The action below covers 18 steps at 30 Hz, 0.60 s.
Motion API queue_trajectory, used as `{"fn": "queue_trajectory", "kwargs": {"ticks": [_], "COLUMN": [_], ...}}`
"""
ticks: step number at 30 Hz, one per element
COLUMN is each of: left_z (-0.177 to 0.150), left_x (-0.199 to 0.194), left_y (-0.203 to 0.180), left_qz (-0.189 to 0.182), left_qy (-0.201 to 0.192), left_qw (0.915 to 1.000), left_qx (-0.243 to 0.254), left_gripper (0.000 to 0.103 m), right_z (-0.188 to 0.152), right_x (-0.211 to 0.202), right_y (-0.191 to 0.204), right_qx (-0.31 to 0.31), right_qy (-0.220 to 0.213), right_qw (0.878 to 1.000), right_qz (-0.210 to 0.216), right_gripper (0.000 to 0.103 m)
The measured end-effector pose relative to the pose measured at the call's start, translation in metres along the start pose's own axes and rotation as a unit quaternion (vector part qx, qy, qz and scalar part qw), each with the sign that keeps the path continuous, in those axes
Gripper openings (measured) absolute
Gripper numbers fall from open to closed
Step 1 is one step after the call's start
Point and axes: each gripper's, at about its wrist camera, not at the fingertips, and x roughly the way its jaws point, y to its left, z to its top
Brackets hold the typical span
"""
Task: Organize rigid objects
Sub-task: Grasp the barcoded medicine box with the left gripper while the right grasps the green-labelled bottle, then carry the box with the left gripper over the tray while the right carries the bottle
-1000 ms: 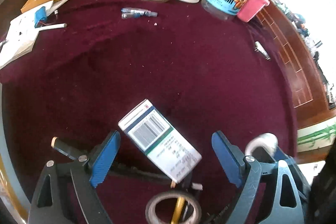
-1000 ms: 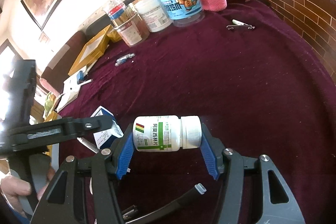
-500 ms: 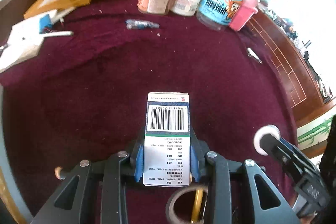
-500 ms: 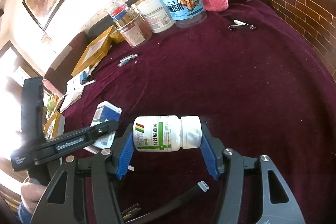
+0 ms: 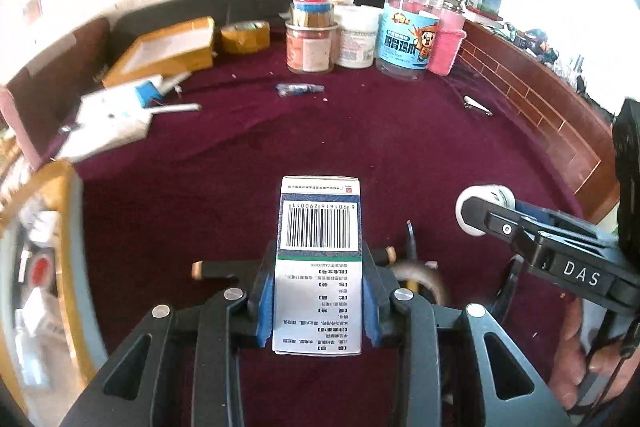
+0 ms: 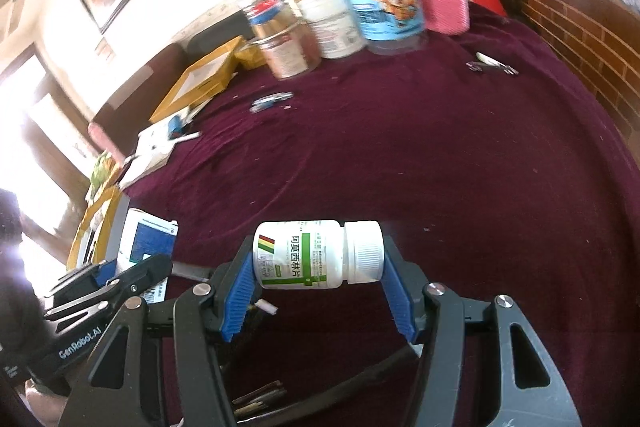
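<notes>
Now, step in hand: both loads are up off the maroon velvet-covered desk point(image 5: 400, 155) and look to be on their way to a place to be set down; which place is not shown.
Left hand-held gripper point(image 5: 318, 301): its blue pads have just been closing and are now clenched on the long sides of the white cardboard medicine box with the barcode panel point(image 5: 320, 259), which sits square between them, barcode end pointing away.
Right hand-held gripper point(image 6: 319, 285): grasping the small white plastic pill bottle with the green-striped label point(image 6: 316, 254) end to end, one pad on the base, the other on the ribbed cap, the bottle lying crosswise.
Where they are: box and bottle hang side by side over the near part of the desk, apart from each other.
Likely goal: possibly the yellow-rimmed container point(image 5: 68, 227) at the left edge, blurred; I cannot tell.
Doing it well: keep the box level so it does not slide forward; carry the bottle without twisting, since an end grip on a round cap can slip; lower each until it rests before letting go.
Clearance: stay away from the cluster of plastic jars point(image 5: 360, 35) at the far edge.
</notes>
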Motion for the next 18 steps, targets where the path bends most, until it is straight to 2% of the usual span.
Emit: {"fn": "queue_trajectory", "kwargs": {"ticks": [6, 13, 18], "left_z": [-0.015, -0.03, -0.034], "left_x": [-0.016, -0.034, -0.045], "left_y": [0.009, 0.023, 0.031], "left_qz": [0.024, 0.044, 0.045], "left_qy": [-0.019, -0.038, -0.05], "left_qw": [0.9995, 0.9983, 0.9977], "left_qx": [0.005, -0.003, -0.013], "left_gripper": [0.036, 0.036, 0.036], "right_z": [-0.01, -0.019, -0.024], "right_x": [-0.003, -0.005, -0.004], "right_y": [0.03, 0.048, 0.059], "right_qx": [-0.059, -0.098, -0.12], "right_qy": [-0.01, -0.021, -0.029], "right_qw": [0.998, 0.995, 0.992], "right_qz": [0.02, 0.029, 0.029], "right_gripper": [0.057, 0.058, 0.058]}}
